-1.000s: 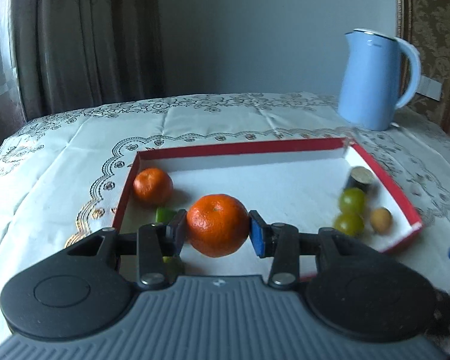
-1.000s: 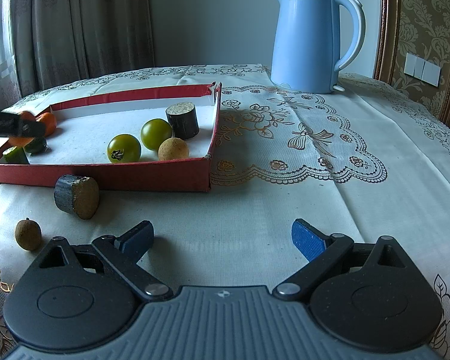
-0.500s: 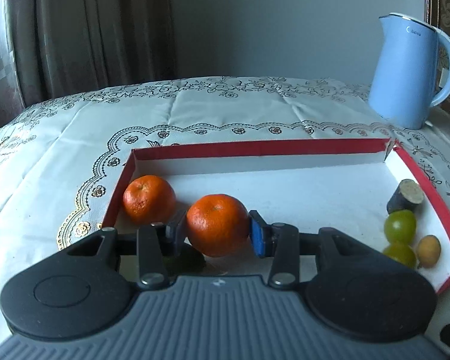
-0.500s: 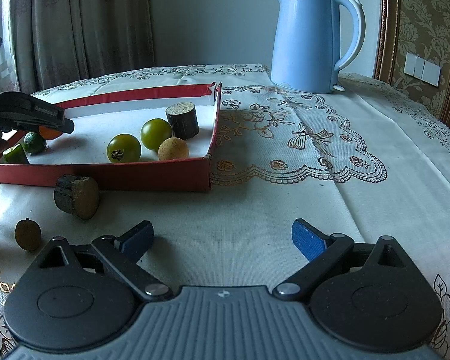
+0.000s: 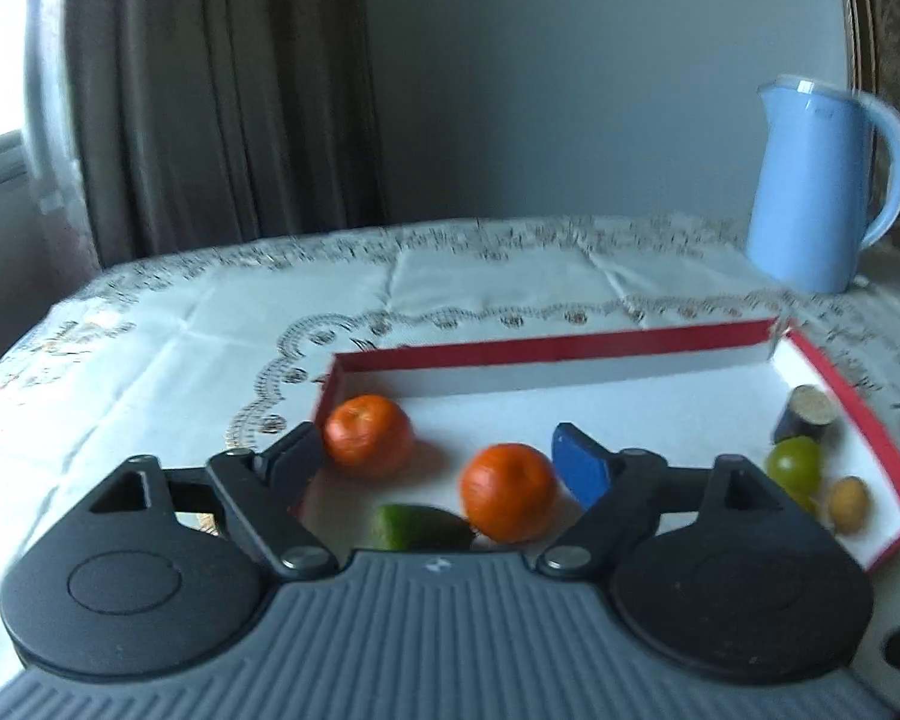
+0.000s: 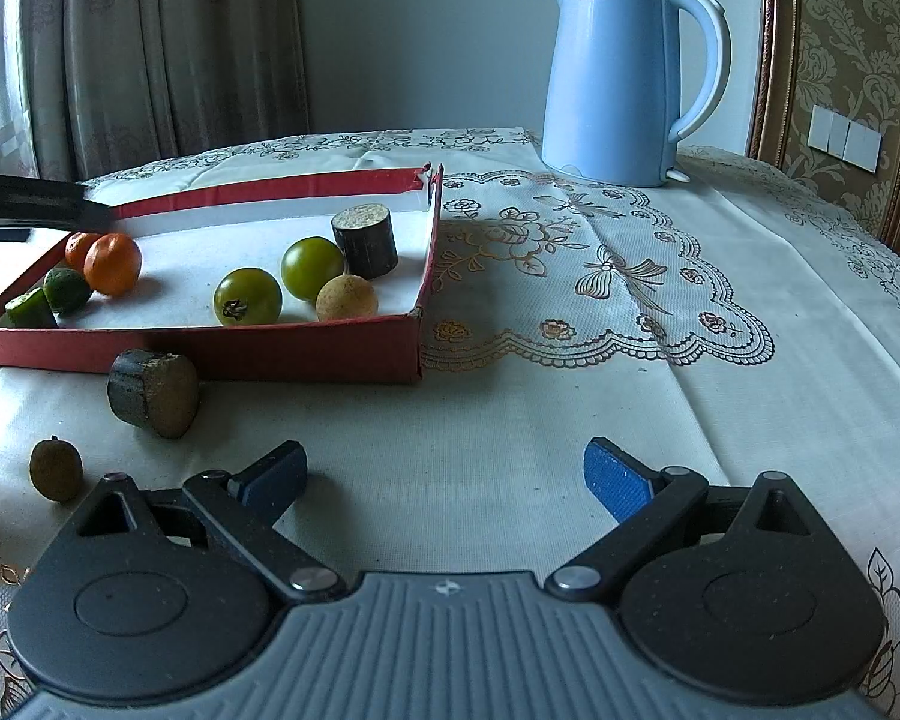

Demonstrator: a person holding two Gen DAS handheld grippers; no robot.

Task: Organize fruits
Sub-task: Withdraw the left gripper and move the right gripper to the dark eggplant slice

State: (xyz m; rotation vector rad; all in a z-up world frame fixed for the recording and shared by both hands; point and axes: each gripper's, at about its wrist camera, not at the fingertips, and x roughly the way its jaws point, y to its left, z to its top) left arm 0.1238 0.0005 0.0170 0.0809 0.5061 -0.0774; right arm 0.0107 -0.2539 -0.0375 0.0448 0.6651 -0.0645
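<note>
My left claw (image 5: 438, 456) is opening, pads clear of the round, dimpled mandarin (image 5: 508, 492) sitting between them on the white floor of the shallow red cardboard tray (image 5: 546, 348). A second mandarin (image 5: 368, 433) rests beside it near the tray's corner. My right claw (image 6: 444, 477) gapes wide and empty above the embroidered cloth on the counter (image 6: 570, 396), near a stubby bark-skinned cylinder (image 6: 153, 393).

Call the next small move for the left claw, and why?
Probably back the left claw straight off the tray. Its jaws are opening, and the mandarin sits on the tray floor between them, no longer pinched, beside the other mandarin. A dark cut stub and a small brown fruit lie outside on the cloth.
</note>
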